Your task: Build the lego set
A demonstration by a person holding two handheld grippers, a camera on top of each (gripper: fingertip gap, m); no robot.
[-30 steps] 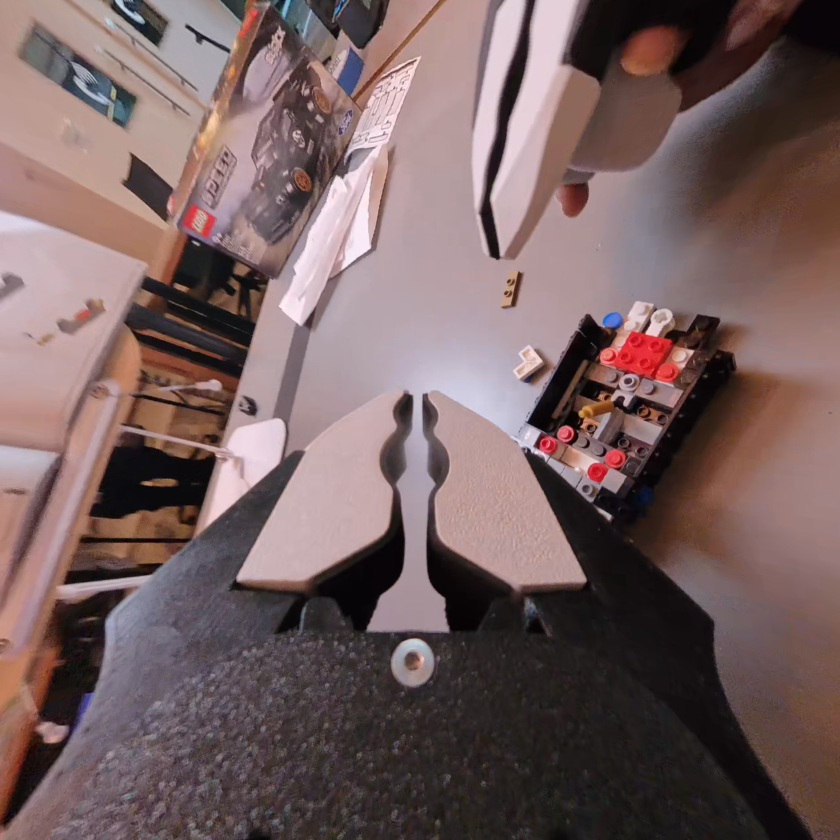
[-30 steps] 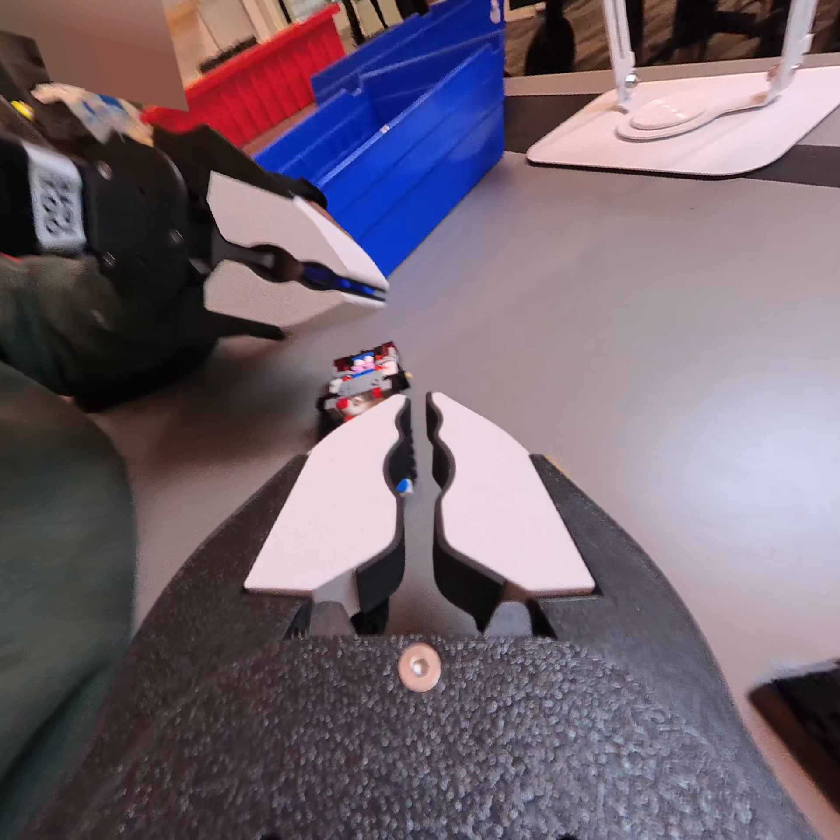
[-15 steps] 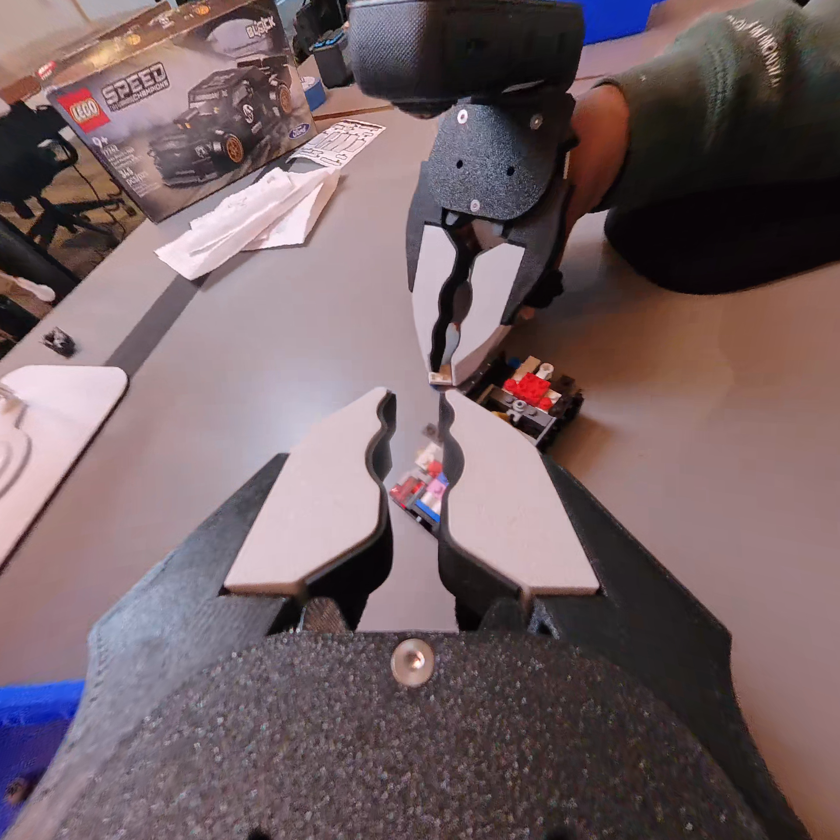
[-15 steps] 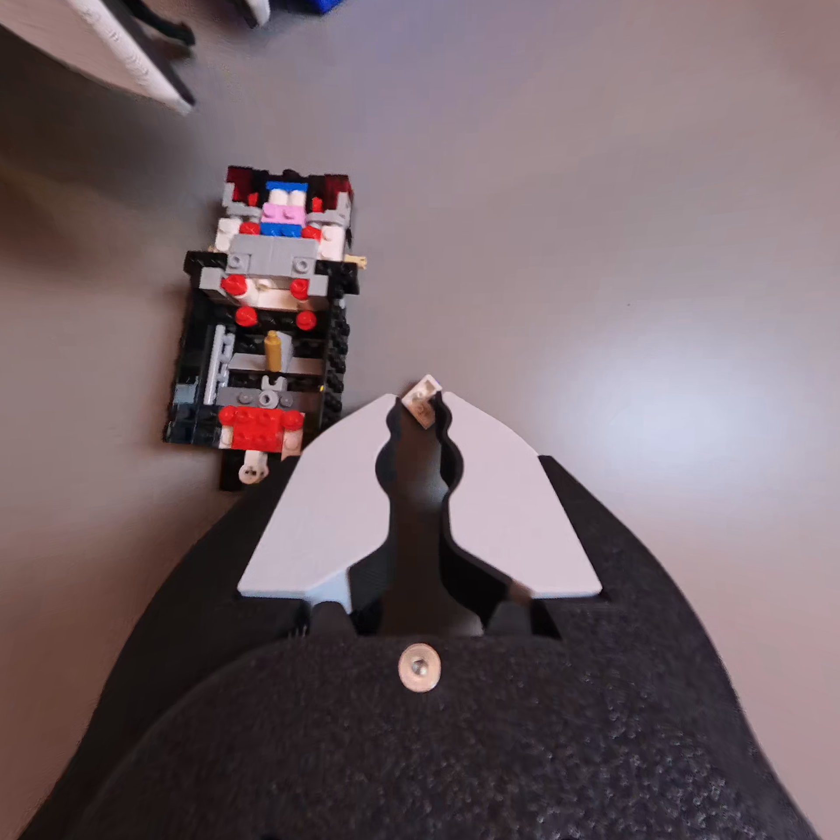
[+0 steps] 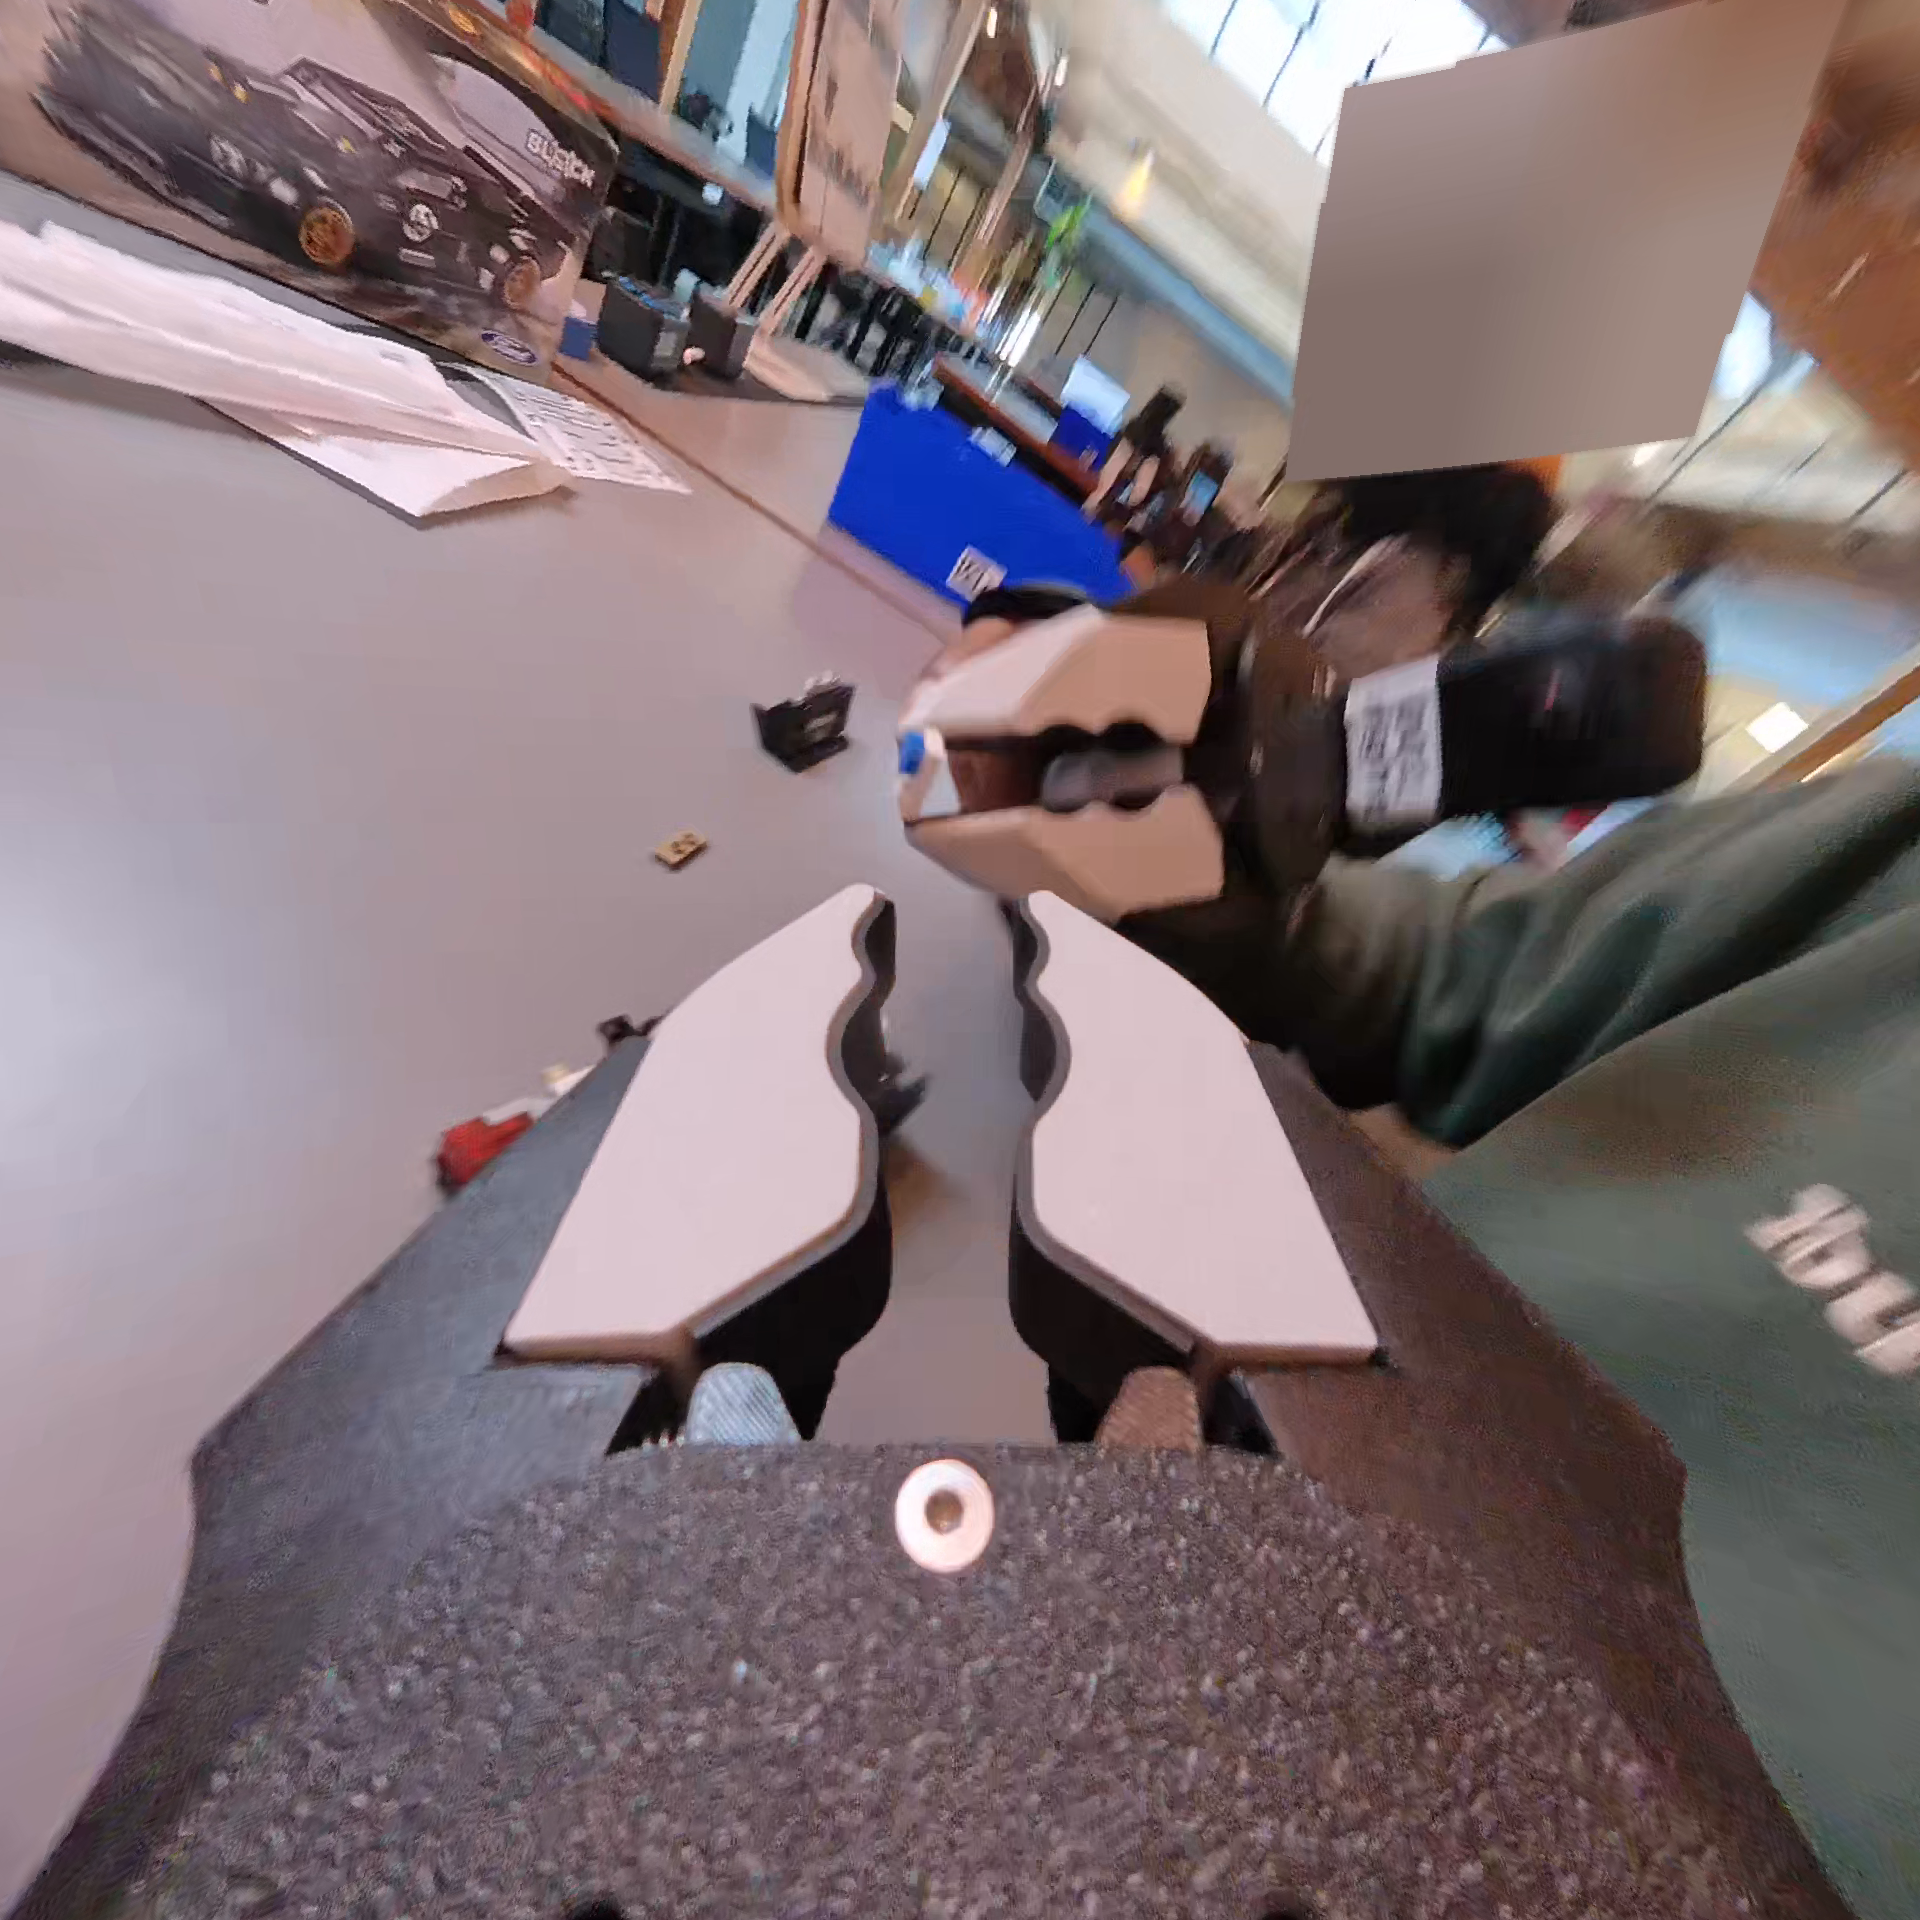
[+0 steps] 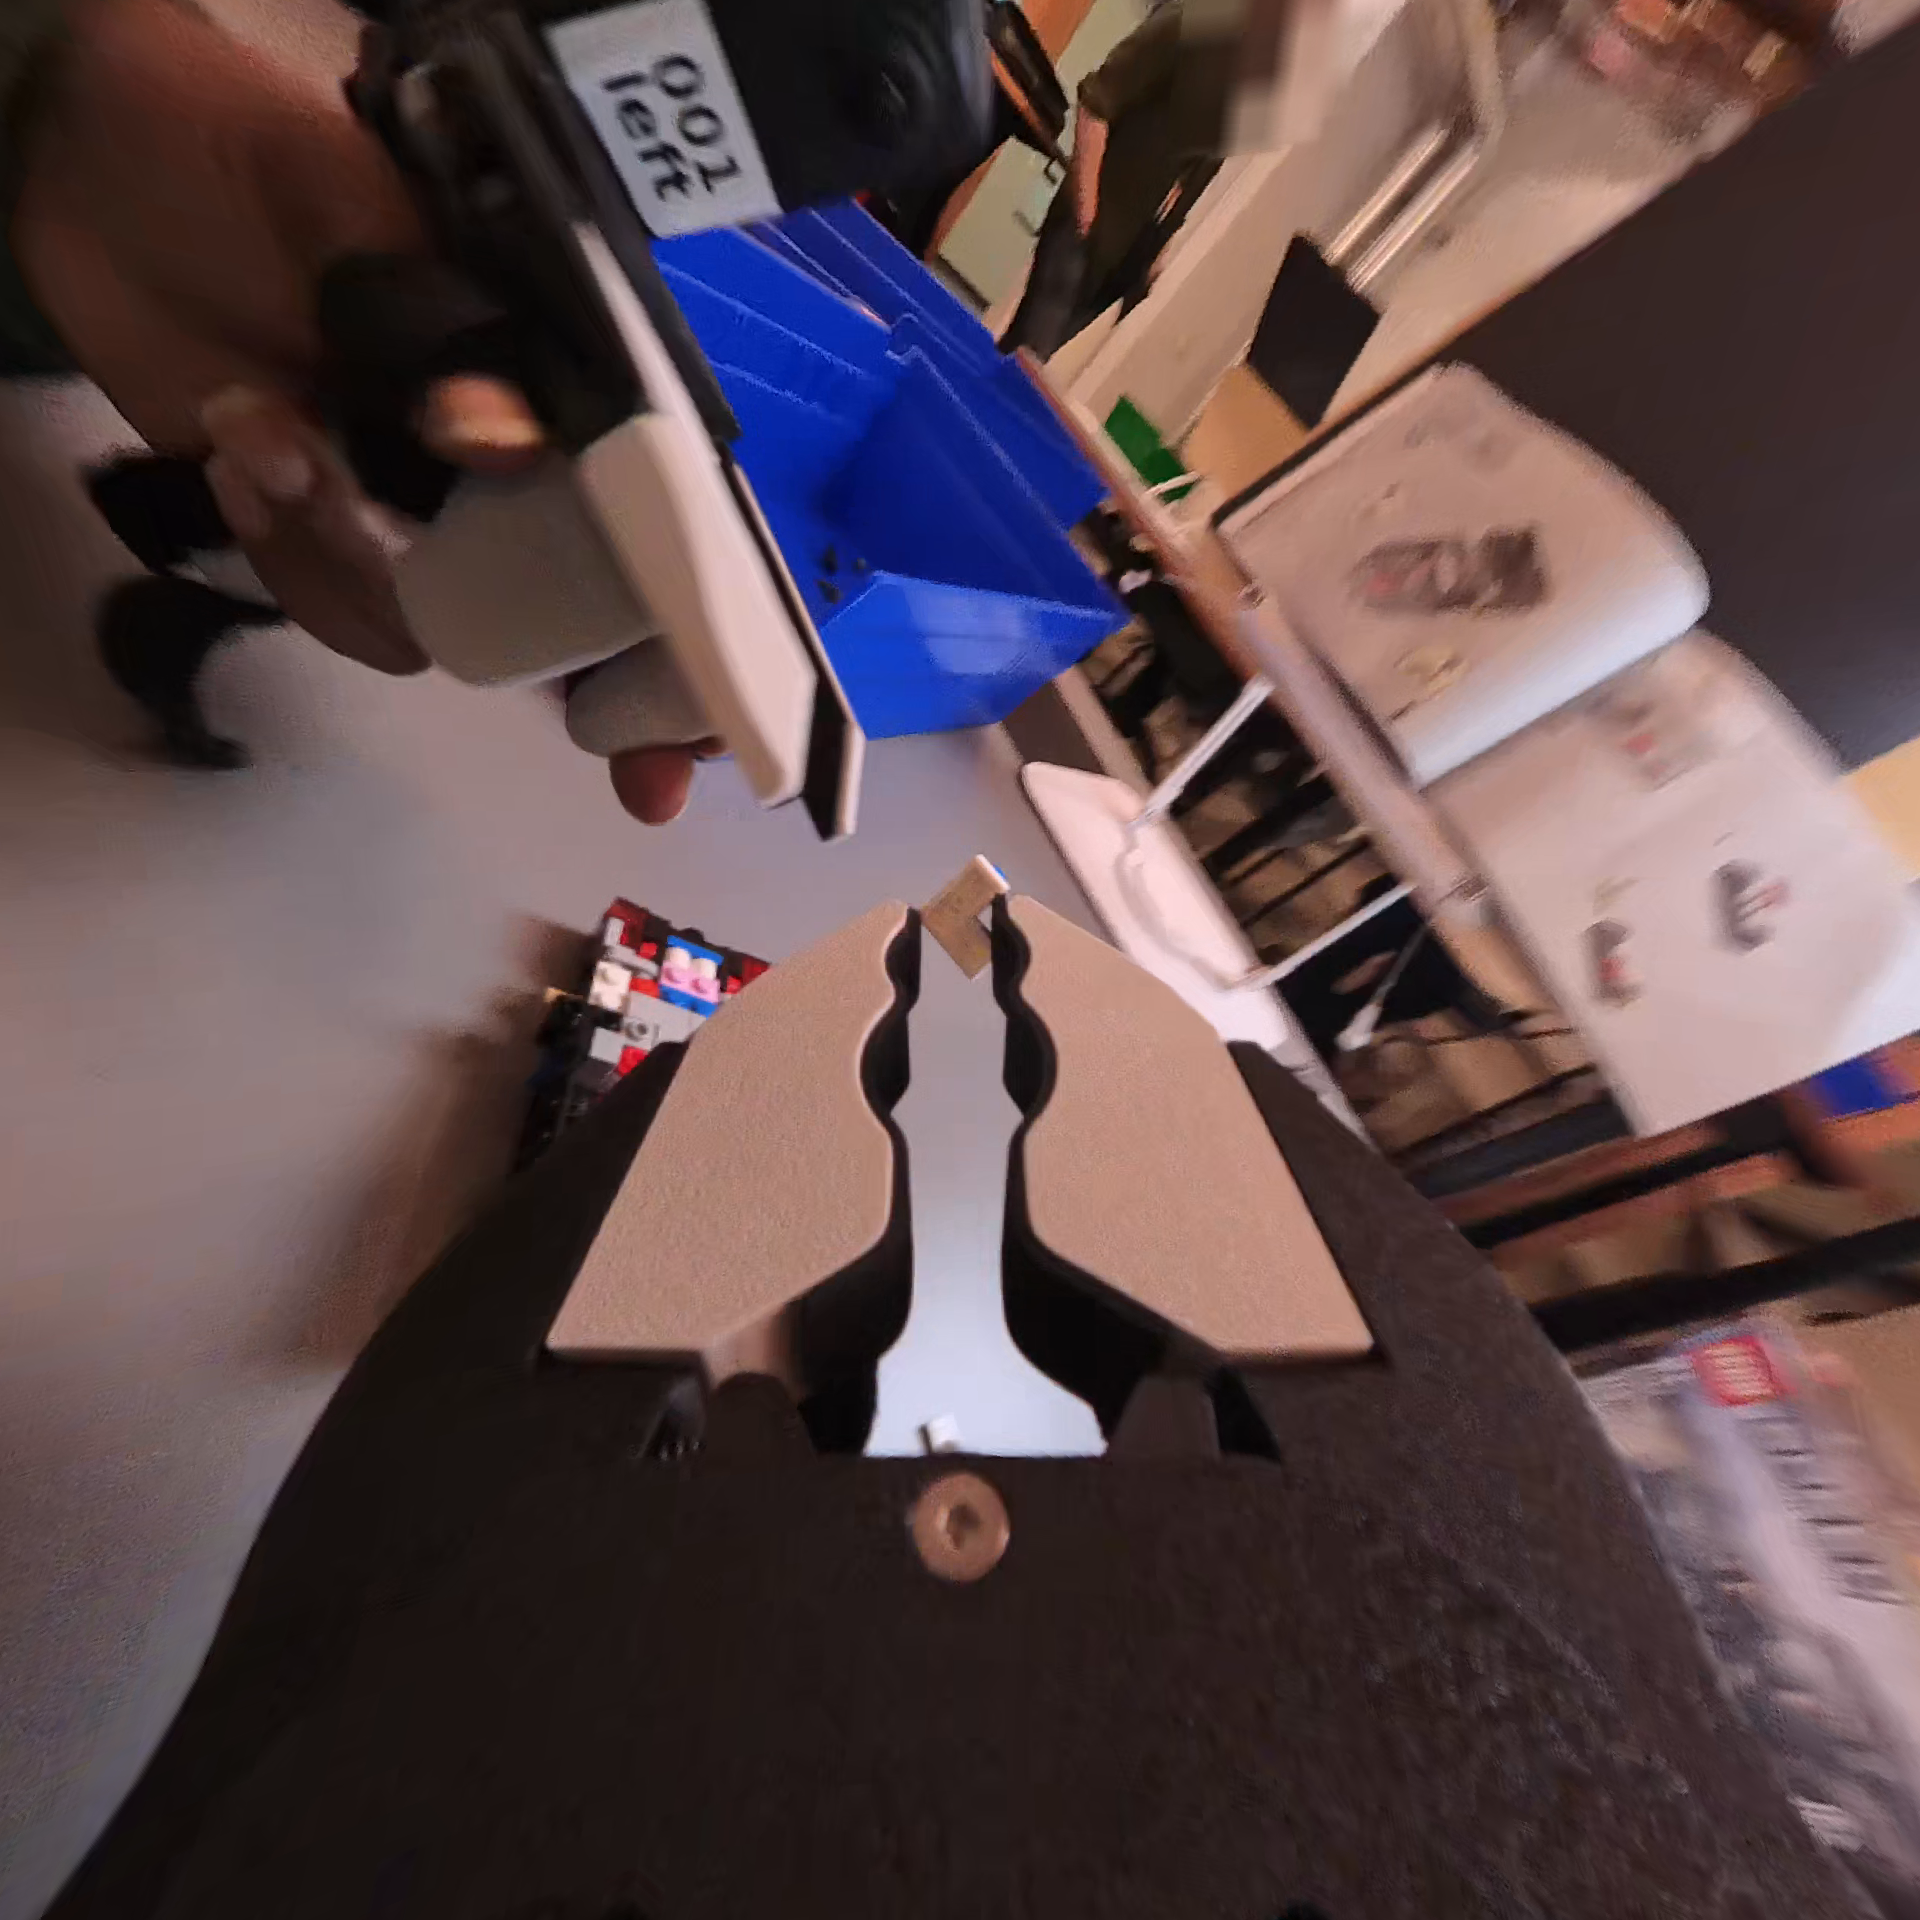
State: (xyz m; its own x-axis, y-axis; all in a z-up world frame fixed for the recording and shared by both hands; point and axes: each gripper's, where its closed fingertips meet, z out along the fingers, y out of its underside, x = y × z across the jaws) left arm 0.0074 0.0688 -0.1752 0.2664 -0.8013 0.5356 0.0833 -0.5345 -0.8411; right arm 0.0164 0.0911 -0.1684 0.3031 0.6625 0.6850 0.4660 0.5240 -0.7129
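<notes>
Right gripper: I see its tips clenched on a small white lego piece with a blue edge, held up off the grey table.
Left gripper: my view shows its fingers apart with nothing between them, low over the table.
Lego build: on the table just left of my right gripper, partly hidden behind its finger.
Loose parts: a tan plate and a black piece lie apart ahead of my left gripper.
Set box: far left, papers beside it.
</notes>
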